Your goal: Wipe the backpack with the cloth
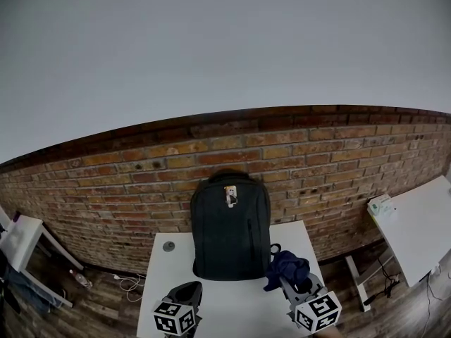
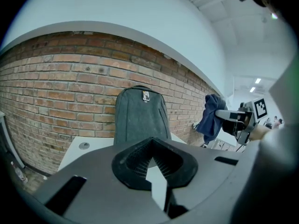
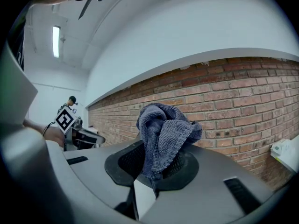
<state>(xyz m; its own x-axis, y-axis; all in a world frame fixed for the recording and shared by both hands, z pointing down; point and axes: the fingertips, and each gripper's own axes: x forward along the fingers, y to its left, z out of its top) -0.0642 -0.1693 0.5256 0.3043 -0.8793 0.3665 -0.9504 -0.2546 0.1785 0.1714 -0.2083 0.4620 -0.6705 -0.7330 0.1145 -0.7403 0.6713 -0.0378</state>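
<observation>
Our right gripper (image 3: 156,167) pinches a crumpled blue terry cloth (image 3: 163,127); our left gripper (image 2: 152,146) is pressed together, empty. Its view shows the upright grey fabric backpack (image 2: 140,115), which the right gripper view misses.

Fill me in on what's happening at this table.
A person holds a gripper in each hand in front of a dark backpack that stands upright on a white table against a brick wall. The right gripper is shut on a bunched blue cloth, held clear of the backpack's right side. The left gripper is shut and empty. Wiping has not begun.
</observation>
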